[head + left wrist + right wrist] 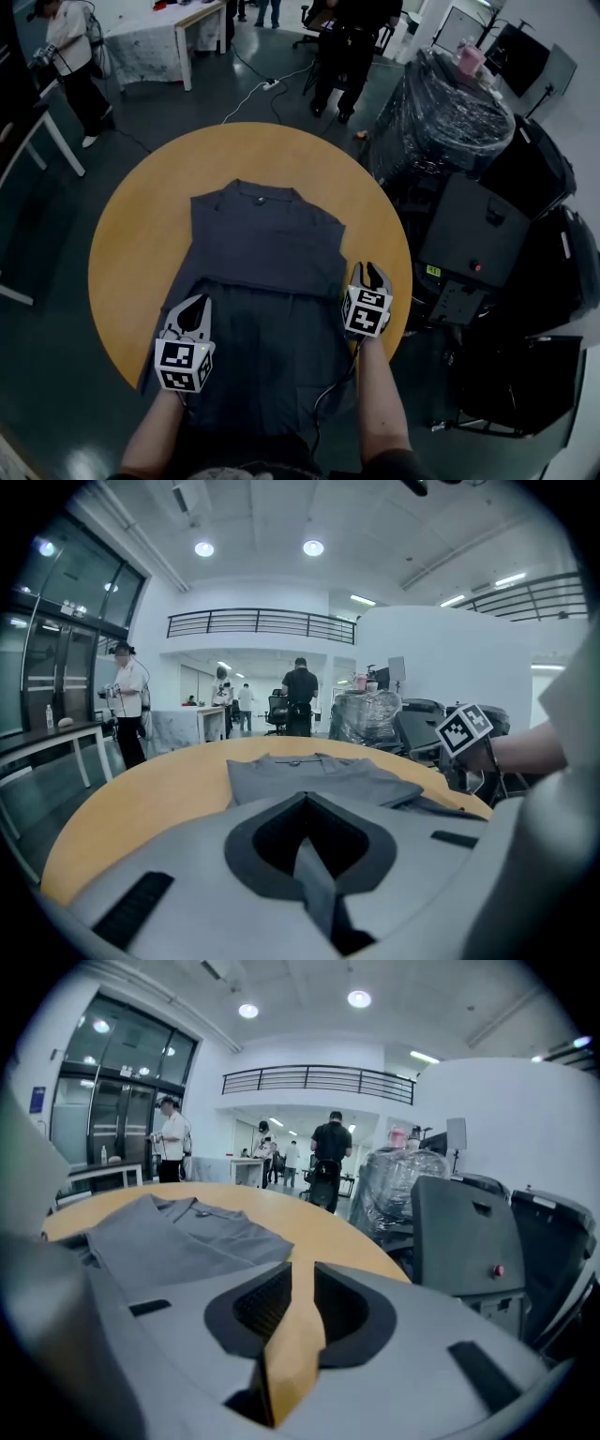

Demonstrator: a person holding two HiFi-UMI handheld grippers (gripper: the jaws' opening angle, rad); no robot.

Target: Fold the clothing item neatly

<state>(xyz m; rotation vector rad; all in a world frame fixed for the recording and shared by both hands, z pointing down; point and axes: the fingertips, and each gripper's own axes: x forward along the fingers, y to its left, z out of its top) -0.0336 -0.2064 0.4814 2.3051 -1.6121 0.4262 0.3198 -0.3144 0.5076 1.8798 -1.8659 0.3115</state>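
Shirt (262,253) lies between left tongs (193,302), shut, apparently empty, and right tongs (368,269), slightly parted.

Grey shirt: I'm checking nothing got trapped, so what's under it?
Under the grey shirt only the round orange table shows, around its edges. Anything beneath the cloth itself is covered and cannot be seen.

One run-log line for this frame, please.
left gripper: shut on shirt, left edge | right gripper: open, empty, beside shirt's right edge | shirt: lying on round table
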